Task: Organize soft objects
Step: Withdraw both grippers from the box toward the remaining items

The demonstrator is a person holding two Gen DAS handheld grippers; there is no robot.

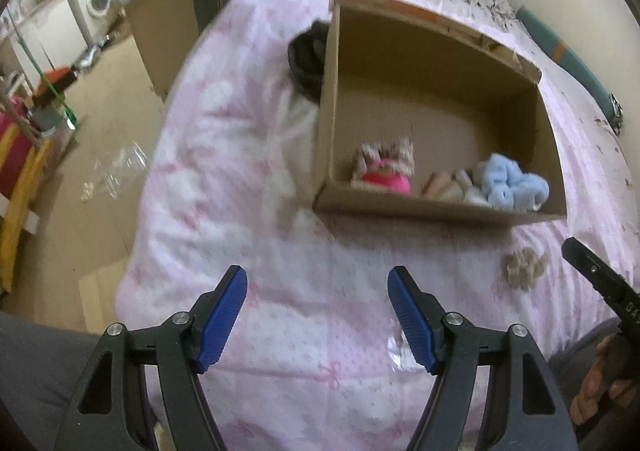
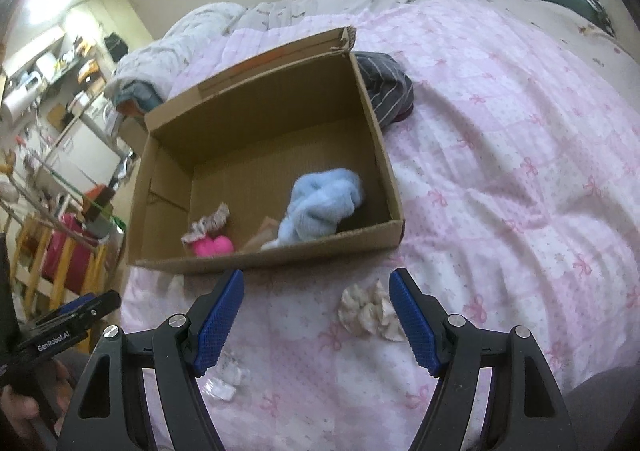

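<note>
An open cardboard box (image 1: pixel 440 207) (image 2: pixel 256 259) sits on a pink quilt. Inside lie a light blue fluffy item (image 1: pixel 512 183) (image 2: pixel 320 203), a pink soft toy (image 1: pixel 386 181) (image 2: pixel 212 245) and a beige piece (image 1: pixel 440 183). A beige scrunchie-like soft item (image 1: pixel 524 269) (image 2: pixel 370 311) lies on the quilt in front of the box. My left gripper (image 1: pixel 318 287) is open and empty over the quilt, short of the box. My right gripper (image 2: pixel 316 287) is open and empty, the beige item just inside its right finger (image 2: pixel 412 319).
A dark striped garment (image 2: pixel 386 87) (image 1: pixel 306 63) lies beside the box. Small white scraps (image 2: pixel 226 379) lie on the quilt near the right gripper. The bed edge drops to the floor (image 1: pixel 92 171) on the left, with shelves and clutter beyond.
</note>
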